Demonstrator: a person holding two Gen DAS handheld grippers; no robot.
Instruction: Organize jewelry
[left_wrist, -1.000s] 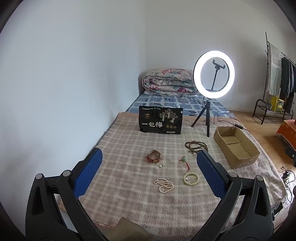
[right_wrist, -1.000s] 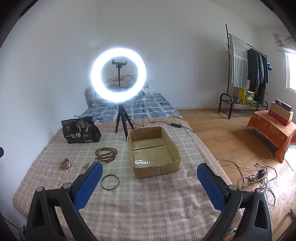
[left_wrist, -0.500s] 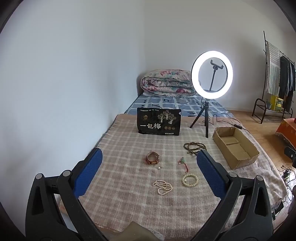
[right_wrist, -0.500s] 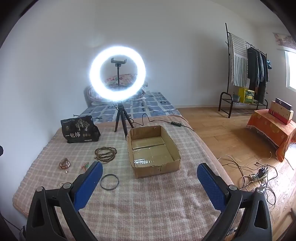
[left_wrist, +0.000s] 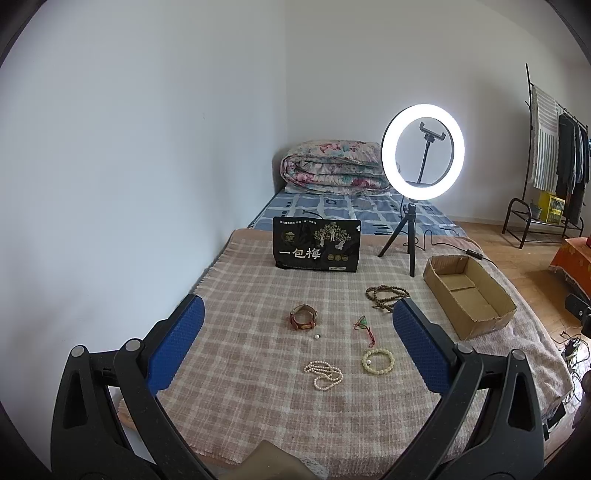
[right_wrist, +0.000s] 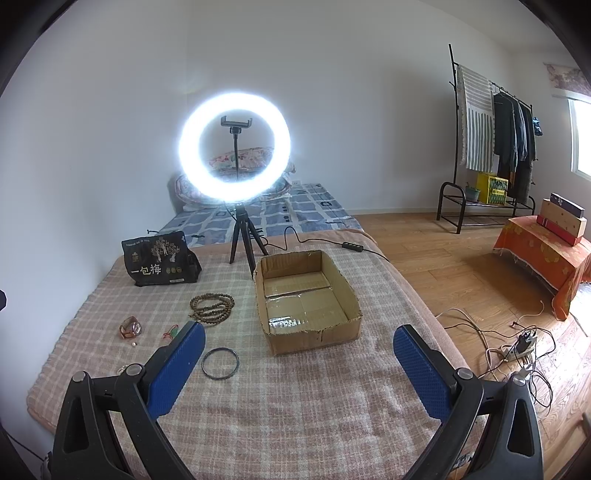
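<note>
Jewelry lies spread on a checked blanket (left_wrist: 240, 302). The left wrist view shows a brown watch (left_wrist: 303, 317), a lone pearl (left_wrist: 317, 336), a green and red cord charm (left_wrist: 364, 325), a pearl necklace (left_wrist: 323, 373), a cream bead bracelet (left_wrist: 378, 362) and a wooden bead strand (left_wrist: 386, 295). An empty cardboard box (right_wrist: 306, 295) sits to the right. A dark bangle (right_wrist: 220, 363) lies near the right gripper's left fingertip (right_wrist: 177, 365). My left gripper (left_wrist: 297, 347) and right gripper (right_wrist: 299, 365) both hang open above the blanket, holding nothing.
A lit ring light on a tripod (left_wrist: 422, 155) stands behind the jewelry, its cable trailing right. A black printed bag (left_wrist: 316, 249) stands at the back. A folded quilt (left_wrist: 332, 171) lies against the wall. Right of the bed are wooden floor, cables (right_wrist: 517, 347) and a clothes rack (right_wrist: 491, 140).
The left wrist view has drawn back and up a little, so the jewelry sits slightly higher and farther. The right view has barely shifted. Both grippers stay open.
</note>
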